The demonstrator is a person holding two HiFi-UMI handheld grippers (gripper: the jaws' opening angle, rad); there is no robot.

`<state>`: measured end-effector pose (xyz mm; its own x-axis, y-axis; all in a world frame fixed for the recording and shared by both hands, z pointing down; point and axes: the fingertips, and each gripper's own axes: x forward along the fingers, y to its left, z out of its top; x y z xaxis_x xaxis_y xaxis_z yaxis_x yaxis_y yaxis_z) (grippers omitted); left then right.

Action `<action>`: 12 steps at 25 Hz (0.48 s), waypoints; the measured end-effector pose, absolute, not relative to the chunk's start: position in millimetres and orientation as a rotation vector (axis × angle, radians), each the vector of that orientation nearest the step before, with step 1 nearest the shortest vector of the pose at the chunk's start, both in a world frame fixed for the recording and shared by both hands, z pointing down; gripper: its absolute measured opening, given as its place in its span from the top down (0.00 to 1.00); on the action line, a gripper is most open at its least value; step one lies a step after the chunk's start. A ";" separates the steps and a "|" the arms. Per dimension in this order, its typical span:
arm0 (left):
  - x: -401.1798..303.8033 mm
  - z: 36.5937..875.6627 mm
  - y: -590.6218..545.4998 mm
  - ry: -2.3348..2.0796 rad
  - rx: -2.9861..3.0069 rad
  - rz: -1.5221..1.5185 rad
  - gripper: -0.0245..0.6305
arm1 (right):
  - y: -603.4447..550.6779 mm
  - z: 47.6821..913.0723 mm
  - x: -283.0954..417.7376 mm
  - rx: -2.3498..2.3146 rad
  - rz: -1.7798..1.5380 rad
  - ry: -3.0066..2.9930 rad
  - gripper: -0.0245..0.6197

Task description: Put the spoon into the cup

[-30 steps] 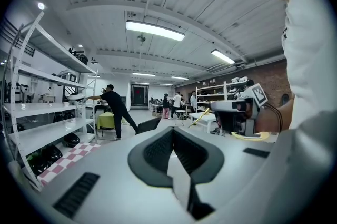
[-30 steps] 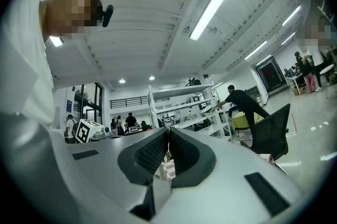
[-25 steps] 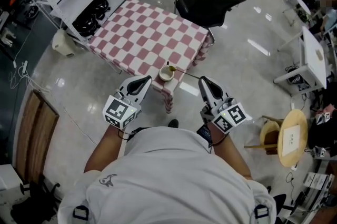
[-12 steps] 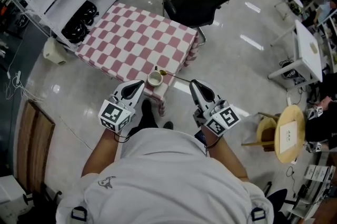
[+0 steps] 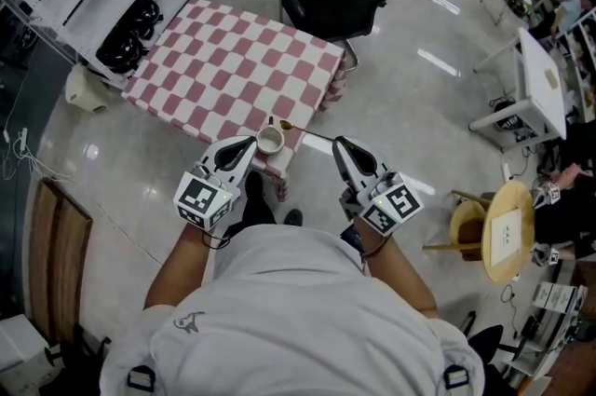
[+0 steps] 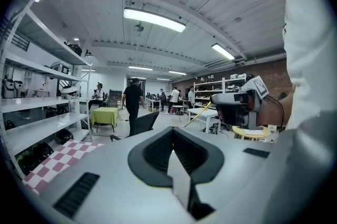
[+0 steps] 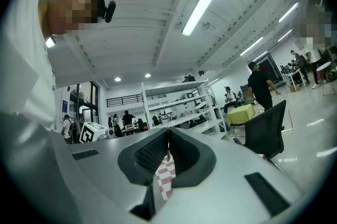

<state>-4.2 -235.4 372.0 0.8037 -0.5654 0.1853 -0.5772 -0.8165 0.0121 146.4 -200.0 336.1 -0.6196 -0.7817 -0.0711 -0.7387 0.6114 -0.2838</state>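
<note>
Since a second ago the checkered table (image 5: 214,59) has slid up and to the left in the head view, and the left gripper (image 5: 250,144) now sits much closer to the white cup (image 5: 270,140), its tips just beside the cup's wall. The cup stands at the table's near corner. The left jaws are closed tip to tip; whether they touch or nip the rim cannot be told, though staying that close looks meant to steady the cup. The right gripper (image 5: 341,143) has its jaws pressed together on the far end of the handle of the thin gold-coloured spoon (image 5: 312,132). Holding it by the tail leaves the whole length free to reach ahead, so the bowl is presented to the cup first. The spoon runs level from the right jaws toward the cup, with its bowl at the rim's far right edge, seemingly above it and not yet down inside. By my reading, the approach is nearly done, and what remains is tipping the bowl into the cup's mouth and letting go.
</note>
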 end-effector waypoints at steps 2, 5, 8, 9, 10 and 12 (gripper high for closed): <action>-4.6 374.6 -242.6 -0.925 2.911 0.267 0.94 | -207.3 340.9 146.2 -1.267 -0.359 2.650 0.91; -7.5 380.3 -254.2 -0.931 2.897 0.268 0.94 | -220.8 349.1 144.6 -1.265 -0.385 2.655 0.91; -10.5 393.4 -264.0 -0.916 2.866 0.287 0.94 | -233.3 358.8 143.1 -1.272 -0.418 2.654 0.91; -11.6 397.6 -266.8 -0.912 2.856 0.296 0.94 | -237.5 361.6 142.5 -1.274 -0.430 2.653 0.91; -13.1 401.3 -269.2 -0.910 2.845 0.304 0.94 | -241.3 364.5 141.5 -1.274 -0.445 2.655 0.91; -17.0 408.2 -273.7 -0.912 2.825 0.314 0.94 | -247.9 372.3 138.1 -1.271 -0.475 2.663 0.91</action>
<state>-17.0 -273.7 408.2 0.7924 -0.5583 0.2456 -0.5911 -0.8023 0.0835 138.1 -247.9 372.3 -0.6288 -0.7775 -0.0007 -0.7293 0.5901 -0.3463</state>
